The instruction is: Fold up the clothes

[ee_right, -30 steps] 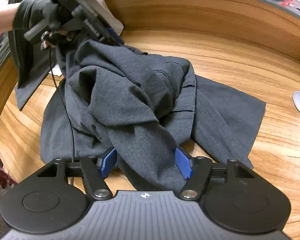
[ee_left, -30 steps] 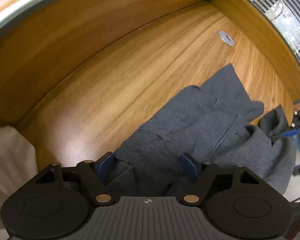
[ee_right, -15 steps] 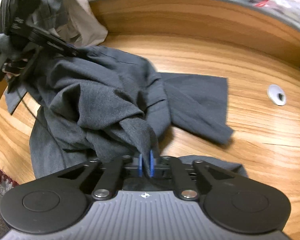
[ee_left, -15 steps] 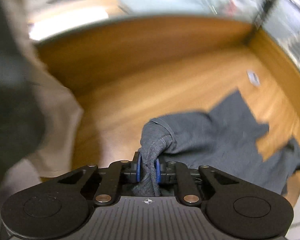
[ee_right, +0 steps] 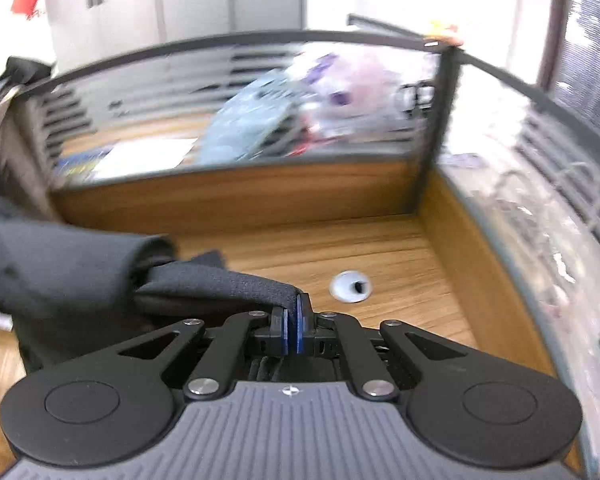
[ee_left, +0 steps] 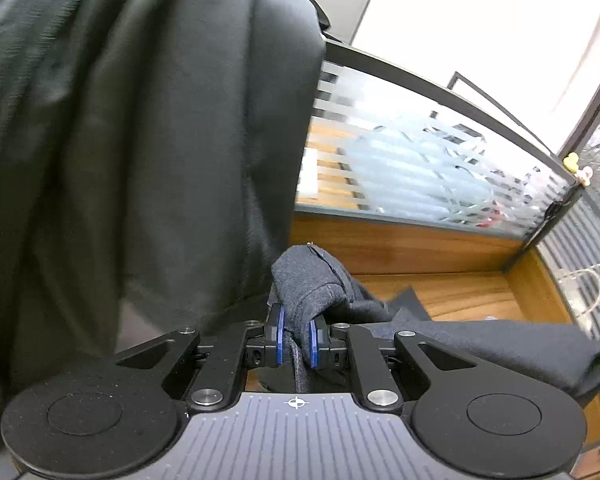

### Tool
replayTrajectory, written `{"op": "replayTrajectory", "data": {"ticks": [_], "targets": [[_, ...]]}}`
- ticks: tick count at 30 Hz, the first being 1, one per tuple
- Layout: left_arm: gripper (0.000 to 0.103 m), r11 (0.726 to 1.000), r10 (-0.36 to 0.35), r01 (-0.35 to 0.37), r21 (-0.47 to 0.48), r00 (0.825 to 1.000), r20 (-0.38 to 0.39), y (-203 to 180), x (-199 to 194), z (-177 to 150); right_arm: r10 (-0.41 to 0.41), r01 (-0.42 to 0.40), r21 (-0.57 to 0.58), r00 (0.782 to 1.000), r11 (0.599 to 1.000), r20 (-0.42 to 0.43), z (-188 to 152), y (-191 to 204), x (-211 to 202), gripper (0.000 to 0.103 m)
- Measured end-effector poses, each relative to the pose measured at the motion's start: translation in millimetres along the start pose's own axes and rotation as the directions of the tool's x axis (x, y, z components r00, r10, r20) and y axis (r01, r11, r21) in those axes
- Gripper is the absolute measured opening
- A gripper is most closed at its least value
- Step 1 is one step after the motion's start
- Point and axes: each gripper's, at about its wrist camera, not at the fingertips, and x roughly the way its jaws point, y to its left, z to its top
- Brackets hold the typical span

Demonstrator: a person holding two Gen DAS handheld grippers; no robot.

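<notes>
The jaws of both grippers are closed on cloth; the left gripper (ee_left: 296, 334) pinches a thick bunched fold of the grey garment (ee_left: 311, 280) between its blue pads (ee_left: 276, 334), and the right gripper (ee_right: 292, 328) has its pads almost together on a thin edge of the same dark cloth (ee_right: 220, 284). The garment is lifted above the wooden table (ee_right: 379, 256); in the right wrist view it runs from the jaws away to the left and hangs there in a loose roll, and in the left wrist view a part of it stretches to the right, over the table, toward the far right corner. How much of it touches the wood, I cannot tell. A round cable hole (ee_right: 349, 286) is in the table near the right partition; a big dark hanging fabric (ee_left: 140, 140) fills the left half of the left wrist view, and it is blurred, so I cannot say what it is. Behind the table's far edge stands a striped glass partition (ee_left: 419, 168).

I judge that the step in hand is the lifting and spreading of the garment, held at two points, before any fold is made; the folding itself looks not begun. The next move calls for drawing the two grippers apart until the cloth between them is flat; then lowering it on the free wood in front of the far edge, with both grips kept firm so that the thin edge in the right jaws does not slip out.
</notes>
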Motion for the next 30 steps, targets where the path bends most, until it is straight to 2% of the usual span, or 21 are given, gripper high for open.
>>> {"op": "replayTrajectory", "data": {"ticks": [3, 7, 11, 14, 15, 17, 18, 19, 20, 22, 27, 30], "targets": [[0.014, 0.999, 0.051, -0.052, -0.005, 0.999, -0.013, 1.8, -5.0, -25.9, -0.114, 0.115, 0.037, 0.993, 0.993, -0.011, -8.8, -26.7, 0.5, 0.004], [0.014, 0.993, 0.09, -0.097, -0.07, 0.991, -0.097, 15.0, 2.2, -62.3, -0.211, 0.222, 0.133, 0.973, 0.966, -0.092, -39.1, -65.8, 11.3, 0.004], [0.015, 0.982, 0.099, -0.124, -0.143, 0.981, -0.166, 17.6, 9.1, -96.3, -0.225, 0.263, 0.187, 0.953, 0.946, -0.204, -81.4, -89.4, 24.6, 0.005], [0.024, 0.984, 0.079, -0.103, -0.146, 0.984, -0.161, 15.8, 6.1, -111.3, -0.185, 0.251, 0.24, 0.946, 0.938, -0.265, -109.3, -99.0, 29.9, 0.009], [0.027, 0.986, 0.079, -0.101, -0.133, 0.984, -0.157, 15.0, 4.2, -115.0, -0.171, 0.244, 0.248, 0.944, 0.937, -0.283, -116.4, -98.5, 31.2, 0.015], [0.042, 0.99, 0.09, -0.103, -0.092, 0.987, -0.134, 14.4, -3.5, -119.6, -0.143, 0.232, 0.264, 0.937, 0.936, -0.318, -130.6, -97.6, 33.8, 0.021], [0.057, 0.992, 0.097, -0.105, -0.064, 0.989, -0.111, 11.4, -7.4, -118.9, -0.128, 0.226, 0.272, 0.933, 0.935, -0.335, -137.7, -97.2, 35.0, 0.025], [0.066, 0.994, 0.103, -0.107, -0.037, 0.991, -0.088, 8.1, -11.2, -117.9, -0.122, 0.223, 0.267, 0.929, 0.938, -0.349, -142.6, -94.7, 35.7, 0.03], [0.066, 0.996, 0.093, -0.094, -0.01, 0.993, -0.073, 7.6, -17.1, -114.7, -0.119, 0.218, 0.254, 0.927, 0.942, -0.355, -148.6, -90.3, 32.8, 0.043], [0.07, 0.998, 0.04, -0.037, 0.047, 0.996, -0.08, -1.2, -15.1, -110.0, -0.124, 0.208, 0.213, 0.929, 0.955, -0.349, -153.3, -77.3, 28.1, 0.062], [0.072, 0.98, -0.077, 0.101, 0.173, 0.987, -0.14, -28.3, -1.5, -107.7, -0.088, 0.121, 0.1, 0.953, 0.988, -0.289, -134.9, -55.2, 22.2, 0.075], [0.073, 0.959, -0.125, 0.168, 0.23, 0.974, -0.192, -46.5, 15.3, -114.2, 0.003, 0.014, 0.06, 0.962, 0.998, -0.272, -126.5, -44.7, 20.0, 0.078]]}}
